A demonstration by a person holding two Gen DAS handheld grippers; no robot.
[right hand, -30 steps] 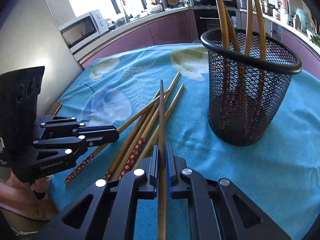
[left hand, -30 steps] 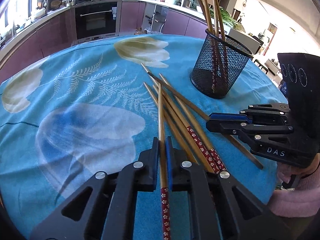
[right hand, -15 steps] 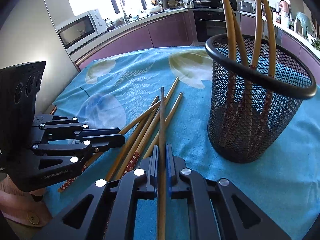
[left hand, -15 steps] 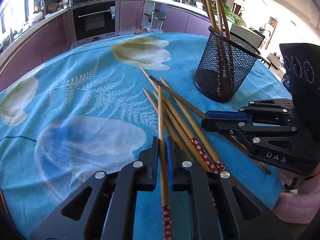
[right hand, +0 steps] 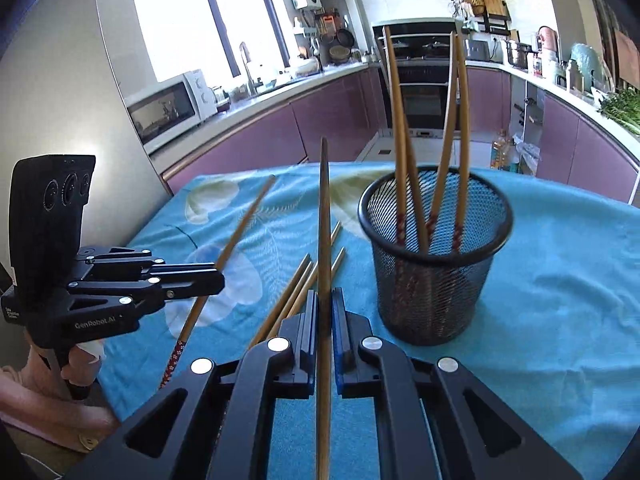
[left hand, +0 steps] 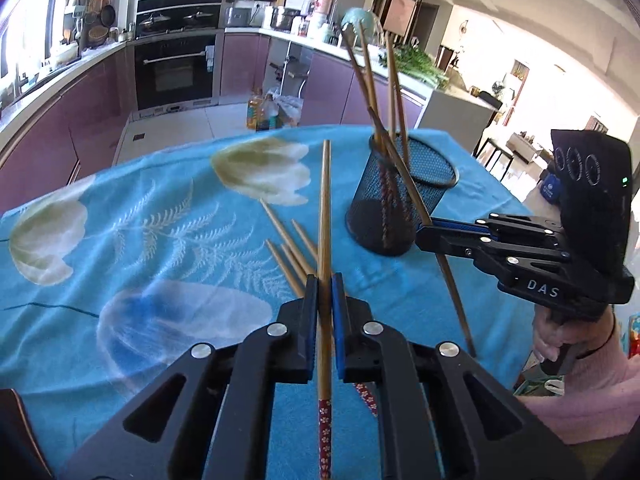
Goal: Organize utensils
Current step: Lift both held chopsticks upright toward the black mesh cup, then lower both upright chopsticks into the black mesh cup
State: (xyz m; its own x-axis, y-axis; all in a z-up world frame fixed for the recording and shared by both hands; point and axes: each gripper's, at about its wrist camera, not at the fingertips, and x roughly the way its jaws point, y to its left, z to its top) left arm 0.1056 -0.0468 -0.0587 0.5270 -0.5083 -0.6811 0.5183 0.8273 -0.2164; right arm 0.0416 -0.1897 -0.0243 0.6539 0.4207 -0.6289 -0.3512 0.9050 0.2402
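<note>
My left gripper (left hand: 324, 284) is shut on a bamboo chopstick (left hand: 324, 208) with a red patterned end, lifted off the table. My right gripper (right hand: 325, 300) is shut on another chopstick (right hand: 324, 216), also raised. Each gripper shows in the other's view: the right gripper (left hand: 424, 232) beside the black mesh holder (left hand: 400, 200), the left gripper (right hand: 216, 276) at the left, its chopstick (right hand: 236, 236) slanting up. The mesh holder (right hand: 436, 264) stands on the cloth with several chopsticks upright in it. Several loose chopsticks (left hand: 288, 248) (right hand: 296, 292) lie on the cloth below the grippers.
A blue floral tablecloth (left hand: 140, 240) covers the round table. A person's pink sleeve (left hand: 584, 384) is at the right edge. Kitchen counters, an oven (left hand: 176, 68) and a microwave (right hand: 168, 108) stand well beyond the table.
Both grippers have risen, each lifting its chopstick off the pile on the cloth. The table and holder now look lower and farther in both views.
</note>
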